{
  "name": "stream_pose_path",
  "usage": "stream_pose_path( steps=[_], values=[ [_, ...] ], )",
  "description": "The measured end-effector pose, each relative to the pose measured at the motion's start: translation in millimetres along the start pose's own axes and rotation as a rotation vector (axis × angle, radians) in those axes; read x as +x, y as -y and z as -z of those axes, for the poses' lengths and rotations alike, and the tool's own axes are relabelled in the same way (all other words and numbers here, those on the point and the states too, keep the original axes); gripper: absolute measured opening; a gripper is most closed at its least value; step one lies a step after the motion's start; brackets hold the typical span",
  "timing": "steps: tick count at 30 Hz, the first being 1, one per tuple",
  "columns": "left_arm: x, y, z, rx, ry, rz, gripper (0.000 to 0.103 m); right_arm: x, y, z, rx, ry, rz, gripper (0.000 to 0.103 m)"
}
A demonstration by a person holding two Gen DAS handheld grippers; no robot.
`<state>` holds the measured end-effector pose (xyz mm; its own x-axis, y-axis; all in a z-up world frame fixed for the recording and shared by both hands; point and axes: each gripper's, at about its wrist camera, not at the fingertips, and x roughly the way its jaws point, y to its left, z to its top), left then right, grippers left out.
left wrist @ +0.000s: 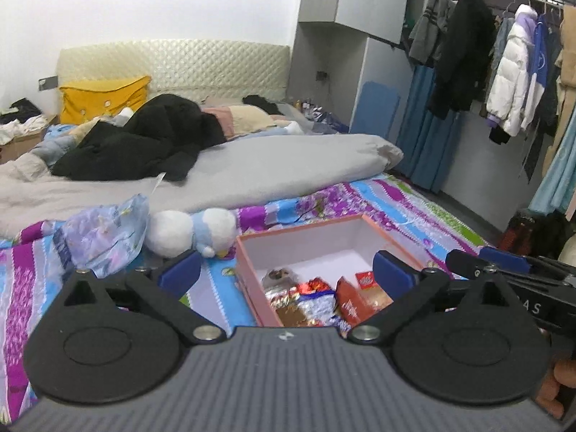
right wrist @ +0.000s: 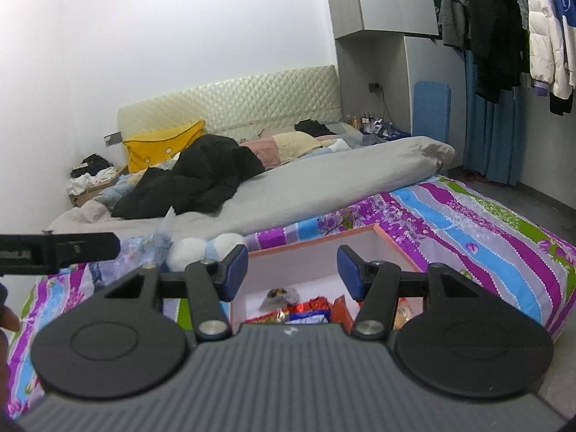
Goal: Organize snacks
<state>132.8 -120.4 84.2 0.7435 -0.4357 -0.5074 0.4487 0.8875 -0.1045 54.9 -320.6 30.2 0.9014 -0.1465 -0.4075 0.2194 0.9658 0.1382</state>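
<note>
Both the left gripper and right gripper hang wide apart with nothing in them, over the pink box on the bedspread. The snacks piled inside look light, crinkly, slippery, so I'd pinch a wrapper edge.

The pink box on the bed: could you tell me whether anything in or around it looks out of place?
Inside the pink box, the snack packets lie in a loose jumble against the near side, not sorted. Beside it a plush toy and a crumpled plastic bag lie on the bedspread. Nothing looks spilled.
</note>
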Motion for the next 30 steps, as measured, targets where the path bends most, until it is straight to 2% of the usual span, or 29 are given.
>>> stream_pose_path(
  steps=[5,10,15,21,23,24,26,30],
  values=[
    [-9,-2,26,-0.005,-0.013,-0.024,0.103,-6,-4,19,-0.005,-0.022,0.000,0.057],
    [-11,-10,48,-0.054,-0.043,-0.046,0.103,-7,-6,36,-0.007,-0.065,-0.007,0.057],
    [-9,-14,61,-0.046,-0.050,-0.086,0.103,-9,-5,48,-0.009,-0.074,-0.015,0.057],
    [-10,-12,70,-0.044,-0.055,-0.094,0.103,-9,-2,58,-0.009,-0.086,-0.009,0.058],
    [-11,-10,72,-0.048,-0.046,-0.084,0.103,-9,1,60,-0.009,-0.089,-0.023,0.065],
    [-11,-10,72,-0.049,-0.046,-0.086,0.103,-9,2,61,-0.007,-0.085,-0.036,0.082],
    [-11,-8,73,-0.046,-0.045,-0.090,0.103,-11,4,64,-0.009,-0.080,-0.046,0.098],
    [-14,-8,80,-0.051,-0.042,-0.092,0.103,-12,6,70,-0.033,-0.082,-0.029,0.099]
  ],
)
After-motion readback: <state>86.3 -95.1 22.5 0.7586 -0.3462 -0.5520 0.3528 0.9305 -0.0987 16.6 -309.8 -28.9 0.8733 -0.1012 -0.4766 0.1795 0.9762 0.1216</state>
